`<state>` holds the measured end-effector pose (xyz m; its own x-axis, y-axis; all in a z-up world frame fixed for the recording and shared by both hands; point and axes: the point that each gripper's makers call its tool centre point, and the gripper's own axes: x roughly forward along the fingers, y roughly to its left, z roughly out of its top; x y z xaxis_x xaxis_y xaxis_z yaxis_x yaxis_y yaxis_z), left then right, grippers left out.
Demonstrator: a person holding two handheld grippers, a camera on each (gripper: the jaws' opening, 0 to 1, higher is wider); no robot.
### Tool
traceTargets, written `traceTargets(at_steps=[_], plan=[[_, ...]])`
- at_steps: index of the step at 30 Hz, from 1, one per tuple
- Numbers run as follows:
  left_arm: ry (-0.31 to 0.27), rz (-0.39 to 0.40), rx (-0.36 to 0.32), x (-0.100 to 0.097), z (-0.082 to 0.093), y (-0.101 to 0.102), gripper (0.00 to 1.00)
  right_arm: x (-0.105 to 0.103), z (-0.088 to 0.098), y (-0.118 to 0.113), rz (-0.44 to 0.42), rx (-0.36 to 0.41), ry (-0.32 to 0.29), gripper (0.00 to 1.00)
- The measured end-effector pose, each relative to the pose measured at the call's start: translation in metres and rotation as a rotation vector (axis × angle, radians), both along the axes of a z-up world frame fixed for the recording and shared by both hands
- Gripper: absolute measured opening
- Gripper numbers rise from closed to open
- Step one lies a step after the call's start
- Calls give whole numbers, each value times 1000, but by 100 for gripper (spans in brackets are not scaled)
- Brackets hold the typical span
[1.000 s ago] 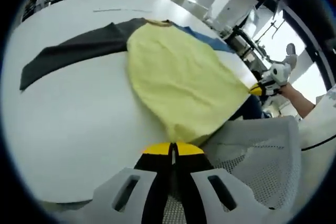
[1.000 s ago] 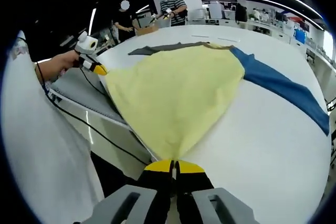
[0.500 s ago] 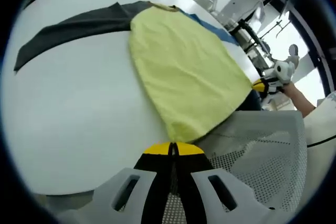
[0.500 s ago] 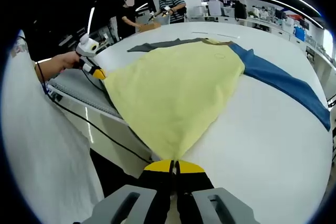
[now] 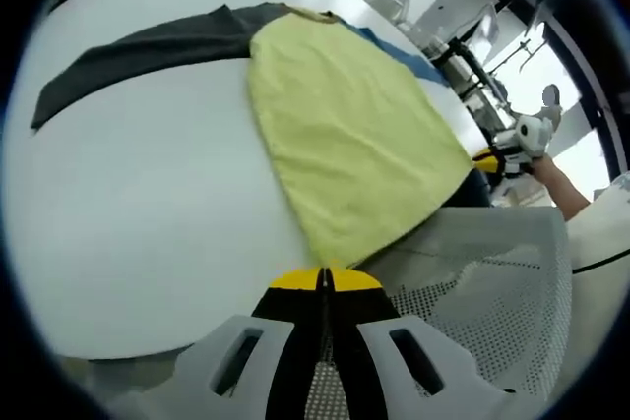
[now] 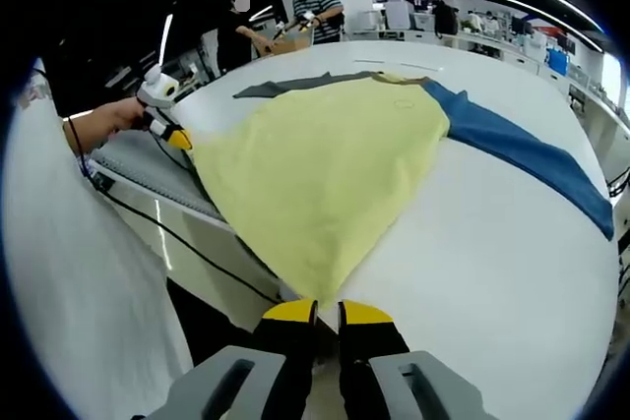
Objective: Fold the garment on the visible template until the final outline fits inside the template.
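left gripper (image 5: 324, 277) has its jaws pinched together on the near hem of the yellow shirt (image 5: 345, 135), which stretches ahead of it across the white table (image 5: 148, 213). right gripper (image 6: 328, 310) shows a narrow gap between its jaws, the hem corner right at the tips. blue sleeve (image 6: 532, 159) lies ahead to its right, dark sleeve (image 5: 138, 51) ahead-left of the left gripper.
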<state>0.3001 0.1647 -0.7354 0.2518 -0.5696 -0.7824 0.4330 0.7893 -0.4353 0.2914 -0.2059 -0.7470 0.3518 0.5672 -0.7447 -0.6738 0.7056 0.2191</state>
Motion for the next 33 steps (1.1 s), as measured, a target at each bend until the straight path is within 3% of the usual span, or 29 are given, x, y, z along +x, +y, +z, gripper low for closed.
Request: traceTargets(at_steps=[3,6,12,20,28,33], plan=[[-38,8,-8,7,9,0,1,5,3,-5,-10,-3,-8,5],[-137,-24,-32,19,19,-6,9,11,8,-8,-23,-2,-24,5],[-192,-42,-52,28,29,-17,12,25,16,-11,-40,-3,-52,5],[-335,-66,-91,45,47,-30,19,42,20,-21,-77,-8,-82,9],[-403,-116,-117,46,54,-46,24,58,26,-36,-127,-9,-110,10],[-414,-157,-129,43,52,-56,33,73,30,-50,-184,-10,-134,16]])
